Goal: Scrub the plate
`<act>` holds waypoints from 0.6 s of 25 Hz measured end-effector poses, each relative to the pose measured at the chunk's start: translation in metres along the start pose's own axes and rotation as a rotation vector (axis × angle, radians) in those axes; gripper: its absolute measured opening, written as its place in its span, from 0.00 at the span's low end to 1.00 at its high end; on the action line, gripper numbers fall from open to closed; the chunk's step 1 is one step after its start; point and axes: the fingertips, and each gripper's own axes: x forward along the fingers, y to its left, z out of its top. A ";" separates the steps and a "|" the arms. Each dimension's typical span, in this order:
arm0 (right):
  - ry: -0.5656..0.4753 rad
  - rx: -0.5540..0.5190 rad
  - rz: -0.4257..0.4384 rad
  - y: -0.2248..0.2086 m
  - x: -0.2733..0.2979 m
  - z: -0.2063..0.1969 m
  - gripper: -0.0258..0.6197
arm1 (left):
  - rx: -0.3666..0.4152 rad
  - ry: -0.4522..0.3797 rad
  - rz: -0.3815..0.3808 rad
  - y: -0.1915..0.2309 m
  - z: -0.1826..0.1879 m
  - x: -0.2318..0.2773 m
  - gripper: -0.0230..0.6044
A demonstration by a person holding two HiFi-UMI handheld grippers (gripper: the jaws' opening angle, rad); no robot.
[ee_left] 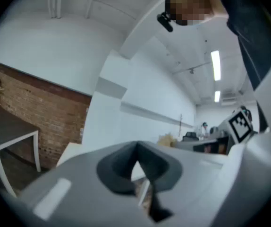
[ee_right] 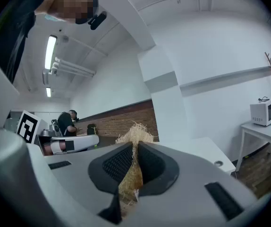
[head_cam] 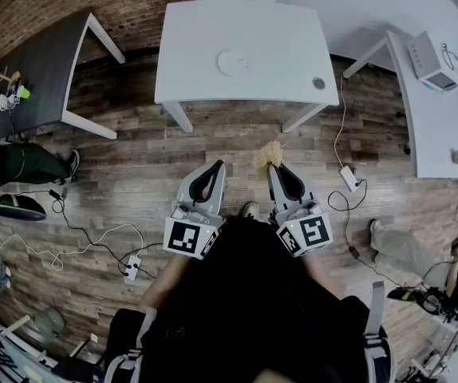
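Note:
A white plate (head_cam: 234, 61) lies in the middle of the white table (head_cam: 277, 30) ahead of me. Both grippers hang over the wooden floor, short of the table's near edge. My right gripper (head_cam: 273, 167) is shut on a tuft of straw-coloured scrubber (head_cam: 267, 155), whose fibres stick out past the fingertips. In the right gripper view the scrubber (ee_right: 134, 138) is pinched between the dark pads. My left gripper (head_cam: 213, 171) is level with it to the left, jaws together with nothing in them. The plate is not seen from either gripper view.
A small round fitting (head_cam: 318, 83) sits at the table's right corner. A dark table (head_cam: 37, 70) stands at the left, a white desk with a microwave (head_cam: 430, 61) at the right. Cables and a power strip (head_cam: 132, 268) lie on the floor. People sit at left (head_cam: 21, 164) and right (head_cam: 404, 250).

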 end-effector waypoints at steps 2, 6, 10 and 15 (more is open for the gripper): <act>0.000 0.006 -0.005 0.001 0.000 0.000 0.09 | 0.002 0.002 -0.002 0.000 0.000 -0.001 0.04; -0.003 0.007 -0.006 0.001 0.000 -0.001 0.09 | -0.007 0.012 -0.001 0.000 -0.003 -0.001 0.04; -0.003 0.009 -0.004 0.001 0.001 -0.001 0.09 | -0.005 0.011 -0.001 0.001 -0.002 0.000 0.04; -0.011 0.029 -0.002 -0.001 -0.004 0.001 0.09 | 0.002 0.007 -0.001 -0.004 0.000 0.000 0.04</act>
